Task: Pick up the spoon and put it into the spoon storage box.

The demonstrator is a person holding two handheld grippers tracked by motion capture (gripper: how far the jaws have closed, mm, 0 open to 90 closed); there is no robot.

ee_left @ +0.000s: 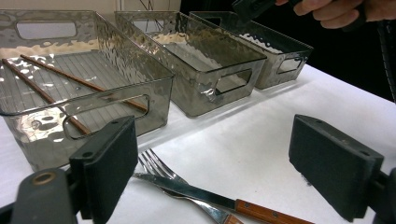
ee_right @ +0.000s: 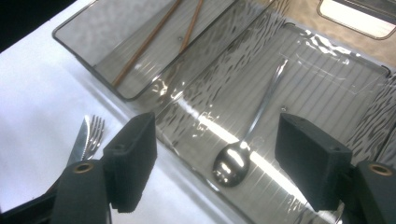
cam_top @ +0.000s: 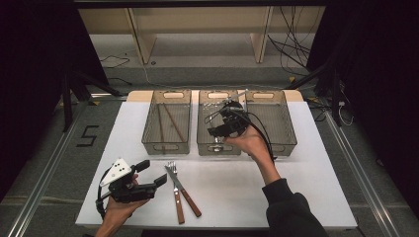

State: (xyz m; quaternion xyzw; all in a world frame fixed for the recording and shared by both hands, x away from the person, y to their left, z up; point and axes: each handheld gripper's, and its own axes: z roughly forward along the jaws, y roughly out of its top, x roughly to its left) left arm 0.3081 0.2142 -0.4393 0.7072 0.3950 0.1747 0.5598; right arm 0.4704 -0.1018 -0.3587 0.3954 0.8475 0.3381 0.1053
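The spoon (ee_right: 243,154) lies on the floor of the middle bin (ee_right: 327,79), at the centre of the right gripper view, bowl toward the lower edge and handle toward the upper right. It is touched by nothing. The right gripper (cam_top: 225,121) is held above this bin, in the upper middle of the high view; its jaws stand wide apart and nothing is between them. The step in hand is judged to be the sorting of cutlery into bins: the spoon is placed, and the gripper is free.

In the left bin (cam_top: 148,128) two chopsticks (cam_top: 170,123) are seen. The fork (cam_top: 174,190) and the knife (cam_top: 184,190) lie crossed on the table (cam_top: 296,187), at the lower middle of the high view. The left gripper (cam_top: 148,175) is held just beside them, jaws wide open and empty.

For the next move, one of these two must be grasped by its handle without the other being dragged.

A "5" (cam_top: 89,136) is marked on the floor at the left. No brand or label can be read.
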